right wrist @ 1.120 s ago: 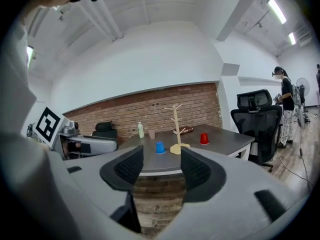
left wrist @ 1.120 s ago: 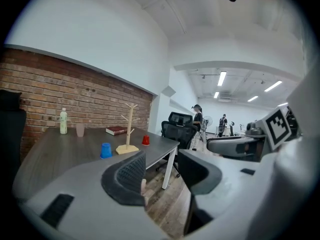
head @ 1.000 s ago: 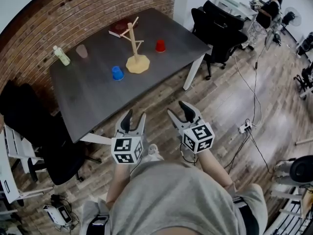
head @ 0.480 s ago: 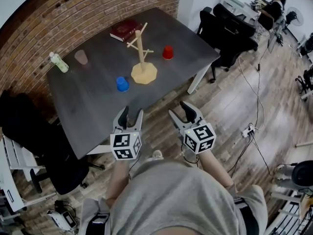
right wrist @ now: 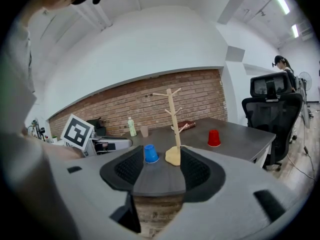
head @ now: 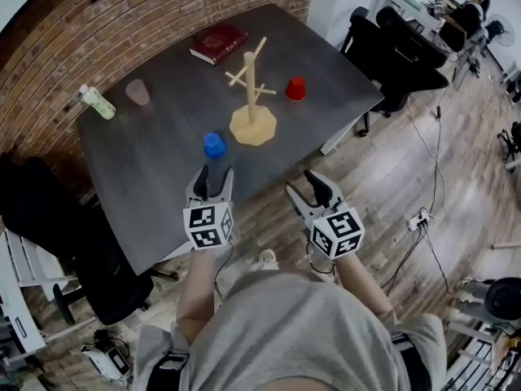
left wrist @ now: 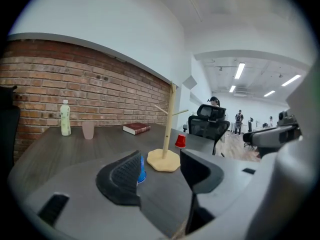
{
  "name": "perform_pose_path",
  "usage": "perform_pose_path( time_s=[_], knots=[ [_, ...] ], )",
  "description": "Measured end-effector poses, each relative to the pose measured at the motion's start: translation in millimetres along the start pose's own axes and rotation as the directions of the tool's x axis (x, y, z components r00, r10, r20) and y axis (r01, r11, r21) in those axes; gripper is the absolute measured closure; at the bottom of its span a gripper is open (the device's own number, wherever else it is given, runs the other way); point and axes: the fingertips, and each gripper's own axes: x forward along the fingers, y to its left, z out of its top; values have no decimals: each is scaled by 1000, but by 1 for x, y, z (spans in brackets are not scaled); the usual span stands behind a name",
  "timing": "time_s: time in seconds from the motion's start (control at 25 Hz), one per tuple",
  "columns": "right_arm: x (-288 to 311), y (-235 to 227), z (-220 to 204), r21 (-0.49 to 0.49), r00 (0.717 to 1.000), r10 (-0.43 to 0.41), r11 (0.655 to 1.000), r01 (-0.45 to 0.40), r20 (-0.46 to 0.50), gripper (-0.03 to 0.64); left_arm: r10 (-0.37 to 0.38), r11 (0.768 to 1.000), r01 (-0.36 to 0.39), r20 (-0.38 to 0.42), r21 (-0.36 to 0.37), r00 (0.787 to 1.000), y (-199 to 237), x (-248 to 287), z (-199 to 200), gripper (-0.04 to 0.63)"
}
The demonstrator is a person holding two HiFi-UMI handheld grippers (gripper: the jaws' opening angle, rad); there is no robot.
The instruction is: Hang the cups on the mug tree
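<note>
Dark table (head: 146, 165) is set with mug tree (head: 251, 114), blue cup (head: 214, 145) and red cup (head: 295, 88); left gripper (head: 213, 179), its jaws just widened, and right gripper (head: 305, 187) are held agape, empty.

No words, numbers or brand names can be read in any view

Left marker cube (head: 209, 226), near: black-and-white square code patterns on its faces, no characters. The same cube shows one such square at the left of the right gripper view

Right marker cube (head: 338, 233), near: same kind of square pattern, no characters

Dark red book (head: 218, 42), far side of the table: any cover print is too small to tell

Pale green bottle (head: 97, 102), far left of the table: any print on it is illegible
</note>
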Motion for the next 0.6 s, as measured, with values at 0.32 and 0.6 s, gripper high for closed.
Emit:
perform_pose_path(
  time_s=[0.32,0.6],
  knots=[
    [14,2,-23,17,998,13,1000,-12,-68,390,43,998,-38,-80,59,996,37,55,-31,358],
    [19,-1,-40,24,993,31,999,-28,-118,391,81,993,-69,-136,92,987,61,97,-55,347]
  ],
)
